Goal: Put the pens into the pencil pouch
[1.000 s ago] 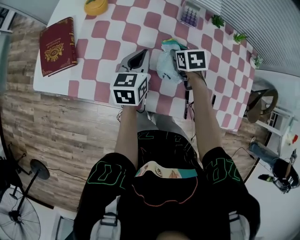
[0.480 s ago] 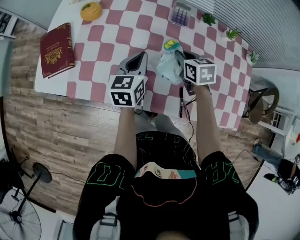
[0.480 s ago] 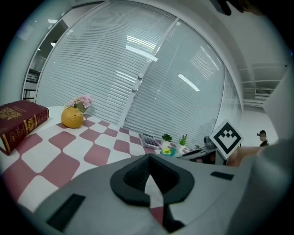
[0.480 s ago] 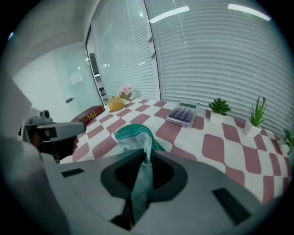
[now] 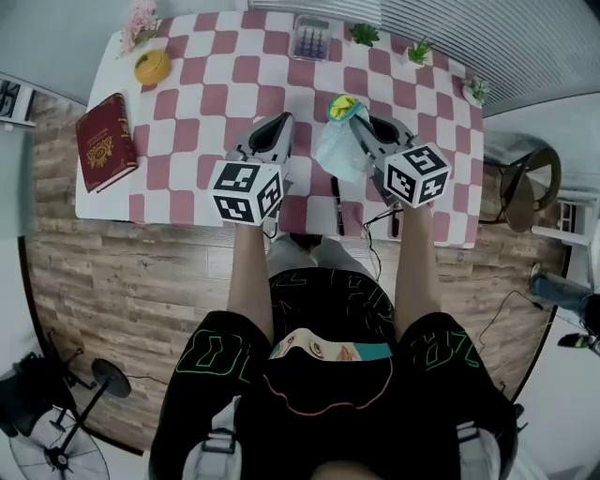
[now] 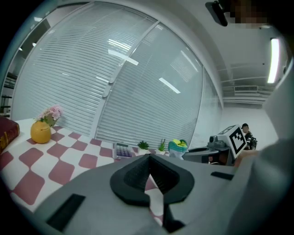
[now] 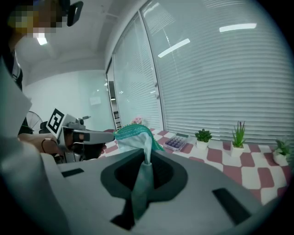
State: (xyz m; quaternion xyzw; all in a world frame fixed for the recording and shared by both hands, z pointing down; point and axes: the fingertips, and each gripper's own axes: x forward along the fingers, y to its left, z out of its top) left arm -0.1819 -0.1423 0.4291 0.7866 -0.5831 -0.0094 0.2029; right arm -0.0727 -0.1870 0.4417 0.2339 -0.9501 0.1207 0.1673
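Note:
The pale teal pencil pouch (image 5: 339, 148) with its green and yellow top hangs above the checkered table (image 5: 197, 103). My right gripper (image 5: 358, 120) is shut on its fabric, and its jaws closed on it within the last second. In the right gripper view a strip of the pouch (image 7: 140, 176) is pinched between the jaws of that gripper (image 7: 146, 160). My left gripper (image 5: 278, 124) hovers just left of the pouch, shut and holding nothing (image 6: 148, 158). Two dark pens (image 5: 336, 204) (image 5: 394, 222) lie near the table's front edge.
A red book (image 5: 105, 141) lies at the table's left end, with an orange ornament (image 5: 152, 67) and pink flowers (image 5: 141, 17) behind it. A calculator (image 5: 311, 37) and small potted plants (image 5: 364, 34) line the far edge. A chair (image 5: 525, 192) stands to the right.
Both grippers have risen and moved farther over the table. The right one has lifted the pouch off the cloth. The pens stay on the table.

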